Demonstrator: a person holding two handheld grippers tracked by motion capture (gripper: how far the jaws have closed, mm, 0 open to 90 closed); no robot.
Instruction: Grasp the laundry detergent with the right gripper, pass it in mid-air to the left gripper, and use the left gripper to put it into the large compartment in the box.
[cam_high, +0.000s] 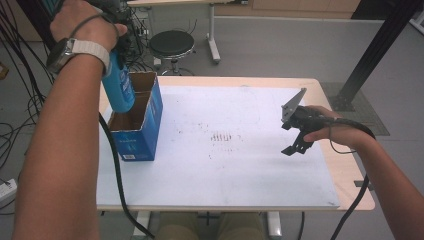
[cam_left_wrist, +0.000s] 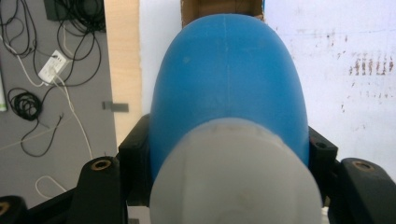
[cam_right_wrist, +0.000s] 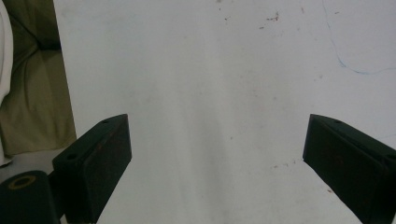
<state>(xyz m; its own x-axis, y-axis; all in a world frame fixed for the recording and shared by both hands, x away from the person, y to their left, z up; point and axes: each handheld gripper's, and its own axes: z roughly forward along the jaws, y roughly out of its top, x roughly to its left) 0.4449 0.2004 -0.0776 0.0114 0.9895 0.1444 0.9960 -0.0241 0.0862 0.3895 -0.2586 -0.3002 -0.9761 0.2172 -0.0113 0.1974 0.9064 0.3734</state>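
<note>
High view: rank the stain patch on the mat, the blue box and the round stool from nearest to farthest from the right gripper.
From the right gripper:
1. Stain patch, mid-mat, just to its left.
2. Blue box, at the mat's left edge.
3. Round stool, on the floor beyond the table.

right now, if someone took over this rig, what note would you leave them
Left tongs: shut on the blue bottle, bottle hanging bottom-down over the open blue box at the table's left side.
Right tongs: open, nothing between the jaws, hovering over the white mat on the right.
Done: bottle gripped and brought above the box.
Left: probably lower it into a box compartment and release; whether its base is already inside the box is unclear.
</note>
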